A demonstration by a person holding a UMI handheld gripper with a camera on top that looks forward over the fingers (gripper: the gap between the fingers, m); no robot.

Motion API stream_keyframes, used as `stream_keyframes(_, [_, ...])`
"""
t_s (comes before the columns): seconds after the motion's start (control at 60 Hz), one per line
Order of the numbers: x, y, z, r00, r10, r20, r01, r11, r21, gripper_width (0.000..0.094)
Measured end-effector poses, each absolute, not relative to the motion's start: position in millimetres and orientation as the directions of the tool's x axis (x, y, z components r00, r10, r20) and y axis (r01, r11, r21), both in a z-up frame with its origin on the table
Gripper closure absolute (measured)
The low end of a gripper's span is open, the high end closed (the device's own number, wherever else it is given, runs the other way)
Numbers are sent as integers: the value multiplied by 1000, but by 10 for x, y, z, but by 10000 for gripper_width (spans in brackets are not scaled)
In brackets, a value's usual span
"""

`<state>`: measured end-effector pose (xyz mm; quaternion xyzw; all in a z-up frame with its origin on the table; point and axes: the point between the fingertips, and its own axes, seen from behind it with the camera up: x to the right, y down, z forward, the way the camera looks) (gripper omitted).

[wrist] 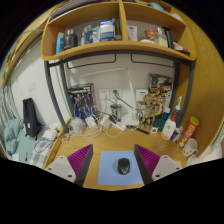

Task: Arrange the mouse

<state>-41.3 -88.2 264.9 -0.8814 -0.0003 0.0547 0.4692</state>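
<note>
A black computer mouse (123, 166) lies on a light blue mouse pad (108, 168) on the wooden desk (100, 138). It sits toward the right half of the pad. My gripper (113, 160) is open, with its purple-padded fingers (80, 159) spread wide at either side of the pad. The mouse rests between the fingers, nearer the right one, with a gap at each side.
Beyond the pad the desk's back holds cables, bottles (170, 125), a small wooden figure (150, 108) and white items at the left (45, 135). A wooden shelf (115, 45) with boxes and jars hangs above.
</note>
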Motion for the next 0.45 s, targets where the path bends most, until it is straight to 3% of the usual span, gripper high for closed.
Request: stream_keyframes(0.45, [-596,-1171,2440,990,61,-126,-65,-599,-798,109])
